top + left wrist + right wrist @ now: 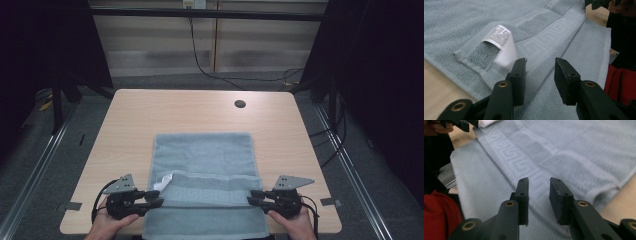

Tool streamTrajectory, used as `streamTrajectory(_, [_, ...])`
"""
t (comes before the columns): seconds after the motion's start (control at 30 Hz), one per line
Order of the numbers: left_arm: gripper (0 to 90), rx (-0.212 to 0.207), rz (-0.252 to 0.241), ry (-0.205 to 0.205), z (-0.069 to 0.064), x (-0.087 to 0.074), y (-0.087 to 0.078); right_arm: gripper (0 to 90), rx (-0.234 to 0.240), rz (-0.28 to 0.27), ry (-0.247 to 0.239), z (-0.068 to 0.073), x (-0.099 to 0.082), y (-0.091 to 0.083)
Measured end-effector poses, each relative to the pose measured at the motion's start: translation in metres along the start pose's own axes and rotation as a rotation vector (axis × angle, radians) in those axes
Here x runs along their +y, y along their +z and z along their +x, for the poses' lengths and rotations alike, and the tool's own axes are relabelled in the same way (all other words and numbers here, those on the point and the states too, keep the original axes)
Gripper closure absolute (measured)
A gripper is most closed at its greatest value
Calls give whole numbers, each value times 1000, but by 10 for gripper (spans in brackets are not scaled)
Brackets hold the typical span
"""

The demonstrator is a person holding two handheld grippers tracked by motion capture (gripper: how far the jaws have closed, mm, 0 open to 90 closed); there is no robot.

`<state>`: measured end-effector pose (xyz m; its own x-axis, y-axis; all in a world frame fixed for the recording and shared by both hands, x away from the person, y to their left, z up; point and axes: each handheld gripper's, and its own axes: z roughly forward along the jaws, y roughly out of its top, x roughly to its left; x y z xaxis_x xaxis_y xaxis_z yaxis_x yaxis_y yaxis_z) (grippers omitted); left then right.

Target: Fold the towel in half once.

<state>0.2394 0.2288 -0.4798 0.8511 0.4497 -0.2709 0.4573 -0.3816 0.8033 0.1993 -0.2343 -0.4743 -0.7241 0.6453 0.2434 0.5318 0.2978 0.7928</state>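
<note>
Left hand-held gripper (159, 198) at the left edge of the grey-blue towel (202, 150), jaws parted a moderate way, nothing pinched between them. Seen through the left gripper view as two black jaws hovering just over the towel's folded edge, with bare cloth visible in the gap and neither pad pressing on it. Right hand-held gripper (252, 196) mirrored at the towel's right edge, jaws likewise part open and holding nothing; through the right gripper view, patterned cloth showing between the pads.

Towel spread flat on the near half of the wooden bench (130, 115), roughly centred left to right, near end draped over the bench's front edge. Near part folded back over itself, forming a band across the width at the level of both grippers. Woven key-pattern border (549, 37) running along that folded band. White care label (501, 45) sticking up at the folded band's left corner, printed side up, just beyond the left jaws.

Left hand (107, 224) and right hand (295, 222) entering from the bottom of the high view, each wrapped around a gripper body, grey three-cornered plates on top. Small round hole (240, 104) in the bench's far right area, well apart from the towel.
</note>
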Motion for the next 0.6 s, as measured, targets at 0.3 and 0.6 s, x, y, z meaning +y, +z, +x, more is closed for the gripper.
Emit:
streamTrajectory(0.3, [571, 114, -50, -62, 52, 40, 7, 582, -71, -21, 5, -30, 27, 2])
streamTrajectory(0.6, [461, 134, 54, -70, 71, 40, 50, 512, -7, 83, -8, -44, 41, 52])
